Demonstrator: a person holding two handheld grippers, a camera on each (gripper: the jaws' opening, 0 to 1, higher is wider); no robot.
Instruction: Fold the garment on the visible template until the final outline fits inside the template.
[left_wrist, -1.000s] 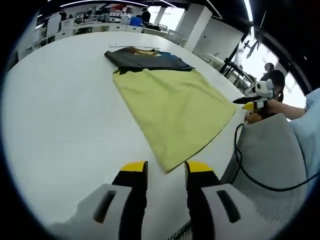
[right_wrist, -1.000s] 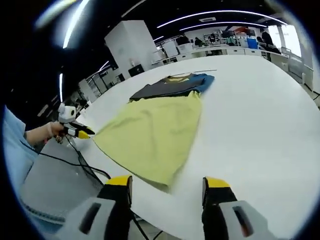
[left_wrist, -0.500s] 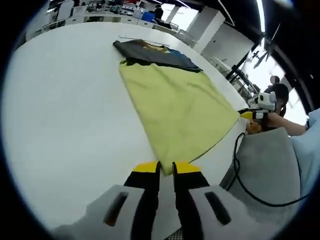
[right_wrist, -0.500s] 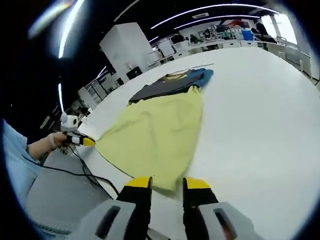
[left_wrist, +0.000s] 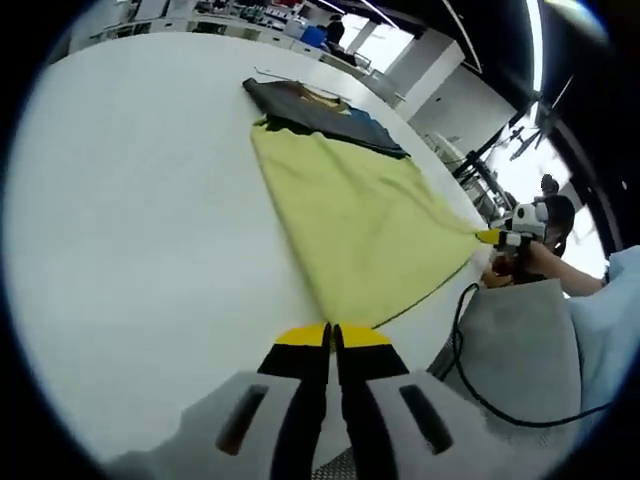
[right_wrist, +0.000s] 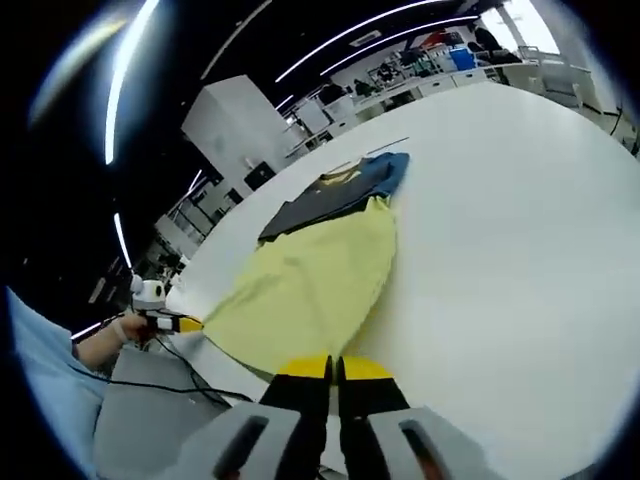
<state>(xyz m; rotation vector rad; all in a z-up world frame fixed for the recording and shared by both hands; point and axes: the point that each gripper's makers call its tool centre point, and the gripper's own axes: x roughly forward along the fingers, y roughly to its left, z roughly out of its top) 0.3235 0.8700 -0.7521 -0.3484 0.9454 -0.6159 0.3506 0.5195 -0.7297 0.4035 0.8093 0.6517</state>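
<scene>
White and broad, the surface (left_wrist: 120, 220) carries a yellow garment (left_wrist: 350, 215) spread flat, its far end touching a dark folded garment (left_wrist: 315, 105). Left tongs (left_wrist: 331, 338) are pinched tight on the yellow cloth's near corner. Right tongs (right_wrist: 334, 368) are clamped on the other near corner, also seen in the left gripper view at the cloth's edge. Office desks (right_wrist: 420, 80) stand behind.

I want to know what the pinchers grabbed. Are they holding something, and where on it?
Both hold the yellow garment by its near edge: the left gripper pinches one bottom corner, the right gripper the other.
</scene>
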